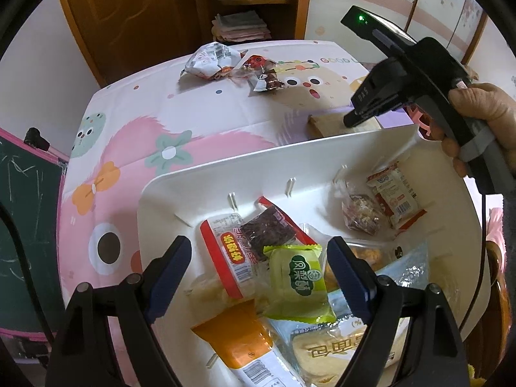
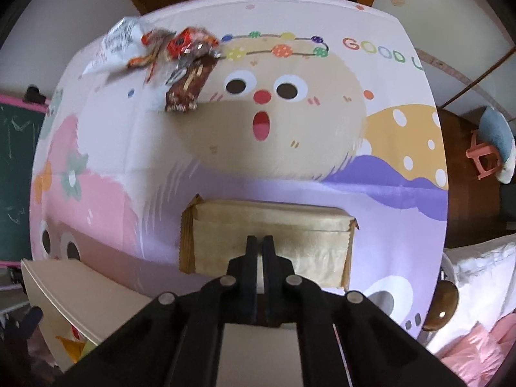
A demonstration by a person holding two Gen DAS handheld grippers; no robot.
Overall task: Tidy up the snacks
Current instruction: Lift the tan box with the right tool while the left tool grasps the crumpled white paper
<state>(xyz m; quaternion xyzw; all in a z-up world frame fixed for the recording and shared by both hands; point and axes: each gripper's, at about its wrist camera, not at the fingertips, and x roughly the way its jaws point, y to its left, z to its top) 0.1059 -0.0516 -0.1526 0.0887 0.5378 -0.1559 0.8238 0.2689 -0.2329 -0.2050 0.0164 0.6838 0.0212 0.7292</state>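
Cartoon tablecloth (image 2: 193, 148) lying below; right gripper (image 2: 260, 240) jaws pressed together over beige packet (image 2: 290, 225), gripping nothing; reopening, straddling packet advised.

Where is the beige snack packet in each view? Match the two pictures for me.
Left wrist view: beige packet right of centre, just beyond the white bin, mostly hidden.
Right wrist view: beige packet lower centre, just beyond the shut hand-held gripper.
Shared landmark: brown wrapper.
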